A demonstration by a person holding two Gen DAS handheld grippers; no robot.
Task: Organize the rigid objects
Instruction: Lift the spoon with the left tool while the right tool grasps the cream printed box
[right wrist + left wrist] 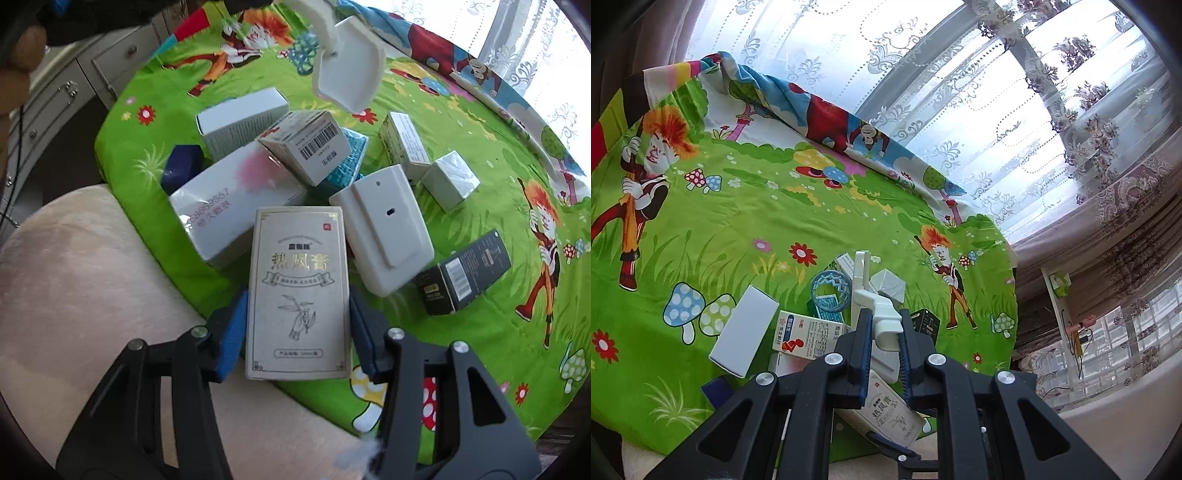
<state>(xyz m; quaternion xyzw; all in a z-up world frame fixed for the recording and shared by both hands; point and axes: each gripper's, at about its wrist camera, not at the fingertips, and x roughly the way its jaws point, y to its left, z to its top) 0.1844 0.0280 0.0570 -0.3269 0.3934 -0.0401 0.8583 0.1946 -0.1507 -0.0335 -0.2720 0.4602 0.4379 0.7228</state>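
Round table under a bright green cartoon cloth [443,343], lace curtains [960,122] behind it, cream chair seat [92,295] at the near edge.

My left gripper [882,332] is pinching a white plastic holder [866,295], fingers pressed on its thick base, the flat upright part sticking up past the tips. It is off the cloth; in the right wrist view the same piece hangs in the air over the far side of the pile [347,70].

My right gripper [297,325] is clamped on a grey box with gold lettering [297,291], blue pads [231,343] touching both long sides, label face up. It sits at the near table edge, partly over the chair seat.

Rest of the pile on the cloth:
- large white box with a pink smudge [236,206], just left of the held box, touching it
- barcode box [306,146] tilted on top of that white box
- teal patterned box [351,155] behind the barcode box, mostly hidden
- plain white box [242,118] at the far left
- dark blue box [181,168] at the left edge of the pile
- white wall-mount casing [382,229], just right of the held box
- black box [463,273] on its side, right of the casing
- small silver-white box [450,181] and a tall printed box [404,142] beyond the casing
- blue ring-shaped piece [831,291], seen only in the left view
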